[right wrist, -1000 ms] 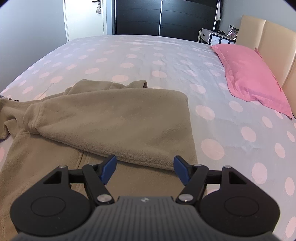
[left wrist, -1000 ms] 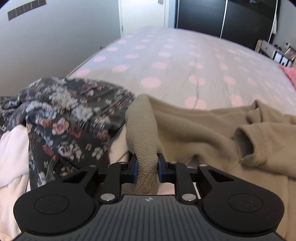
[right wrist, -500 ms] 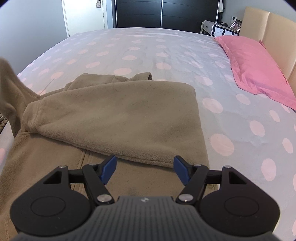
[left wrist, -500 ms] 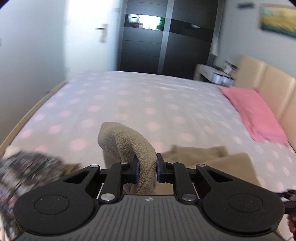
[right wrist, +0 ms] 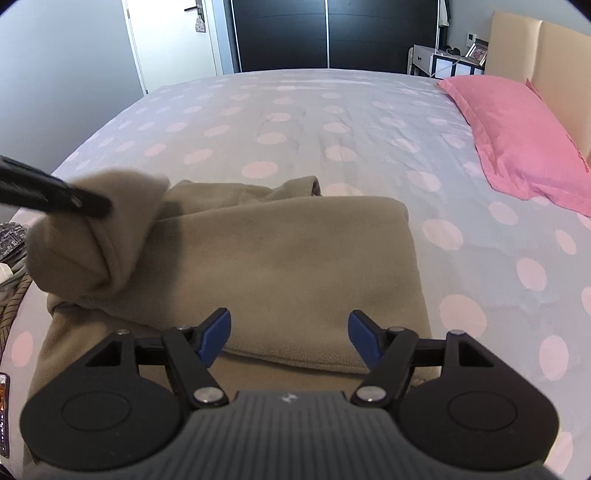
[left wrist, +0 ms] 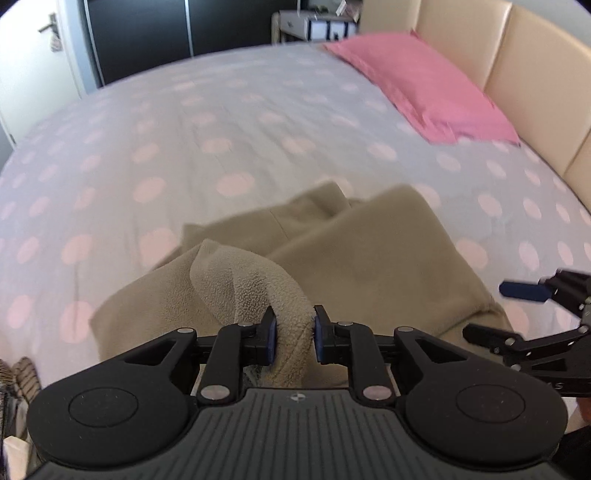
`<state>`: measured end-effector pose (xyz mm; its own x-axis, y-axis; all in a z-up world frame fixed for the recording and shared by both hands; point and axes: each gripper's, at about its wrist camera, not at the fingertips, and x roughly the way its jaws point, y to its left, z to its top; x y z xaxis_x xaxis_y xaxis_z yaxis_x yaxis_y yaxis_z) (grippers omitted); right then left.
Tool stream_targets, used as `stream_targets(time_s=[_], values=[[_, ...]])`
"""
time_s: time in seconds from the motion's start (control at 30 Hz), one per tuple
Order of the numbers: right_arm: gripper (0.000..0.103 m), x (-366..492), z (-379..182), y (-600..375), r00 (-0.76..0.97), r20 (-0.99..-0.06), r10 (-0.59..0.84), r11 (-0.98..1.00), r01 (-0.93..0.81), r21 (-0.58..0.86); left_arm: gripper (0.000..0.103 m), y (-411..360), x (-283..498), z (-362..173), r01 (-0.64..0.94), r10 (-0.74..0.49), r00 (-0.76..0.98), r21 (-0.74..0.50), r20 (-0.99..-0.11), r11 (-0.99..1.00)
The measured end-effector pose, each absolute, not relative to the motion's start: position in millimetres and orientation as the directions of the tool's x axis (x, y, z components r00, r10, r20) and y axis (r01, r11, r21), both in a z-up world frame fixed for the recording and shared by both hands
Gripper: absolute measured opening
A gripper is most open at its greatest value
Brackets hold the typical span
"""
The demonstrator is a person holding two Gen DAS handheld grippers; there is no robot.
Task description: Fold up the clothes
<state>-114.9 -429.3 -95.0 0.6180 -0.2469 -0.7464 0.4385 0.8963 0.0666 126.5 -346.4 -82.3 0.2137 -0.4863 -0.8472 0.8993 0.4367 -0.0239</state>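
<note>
A tan fleece garment [right wrist: 280, 258] lies on the polka-dot bed, one sleeve folded flat across its body. It also shows in the left wrist view [left wrist: 369, 251]. My left gripper [left wrist: 293, 338] is shut on the other tan sleeve [left wrist: 255, 284] and holds it lifted over the garment's left side. That raised sleeve [right wrist: 96, 229] shows at the left of the right wrist view. My right gripper [right wrist: 290, 338] is open and empty, hovering just above the garment's near edge; it appears at the right edge of the left wrist view [left wrist: 532, 317].
The bed [right wrist: 314, 122] has a grey cover with pink dots. A pink pillow [right wrist: 517, 136] lies against the beige headboard [left wrist: 517, 59] at the right. Other clothes [right wrist: 11, 240] lie at the bed's left edge. A dark wardrobe [right wrist: 325, 33] and a door stand beyond.
My left gripper has lifted the tan sleeve away from the floral clothes and swung it right, over the garment. My right gripper stays open and has barely moved.
</note>
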Motion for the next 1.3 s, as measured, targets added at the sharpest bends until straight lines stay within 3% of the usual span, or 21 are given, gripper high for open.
stream_targets(time_s=[0.2, 0.27, 0.3, 0.47, 0.67, 0.8, 1.13, 1.3], values=[[0.074, -107, -94, -429, 0.616, -0.751, -0.236, 0.901, 0.428, 0.068, 0.030, -358, 105, -78, 0.946, -0.531, 0.122, -0.065, -0.838, 0.319], [0.074, -104, -95, -425, 0.617, -0.753, -0.228, 0.908, 0.415, 0.065, 0.044, -352, 98, -65, 0.954, -0.562, 0.126, -0.055, -0.817, 0.295], [0.074, -103, -96, -423, 0.619, -0.753, -0.222, 0.911, 0.406, 0.065, 0.046, -347, 96, -59, 0.955, -0.574, 0.139, -0.043, -0.807, 0.292], [0.074, -102, -98, -406, 0.660, -0.731, -0.171, 0.944, 0.322, 0.070, 0.047, -321, 107, -50, 0.937, -0.542, 0.229, 0.032, -0.809, 0.348], [0.074, -96, -105, -358, 0.708, -0.700, -0.091, 0.989, 0.149, 0.022, 0.047, -260, 134, -78, 0.885, -0.459, 0.321, 0.089, -0.828, 0.457], [0.080, -91, -119, -319, 0.711, -0.701, -0.050, 0.999, 0.026, -0.045, 0.047, -225, 155, -104, 0.847, -0.386, 0.347, 0.109, -0.855, 0.520], [0.083, -74, -195, -233, 0.708, -0.651, -0.272, 0.864, -0.118, -0.490, 0.047, -197, 172, -136, 0.814, -0.288, 0.350, 0.137, -0.892, 0.565], [0.083, -56, -220, -233, 0.685, -0.643, -0.343, 0.818, -0.119, -0.562, 0.047, -197, 169, -145, 0.821, -0.283, 0.356, 0.154, -0.891, 0.549]])
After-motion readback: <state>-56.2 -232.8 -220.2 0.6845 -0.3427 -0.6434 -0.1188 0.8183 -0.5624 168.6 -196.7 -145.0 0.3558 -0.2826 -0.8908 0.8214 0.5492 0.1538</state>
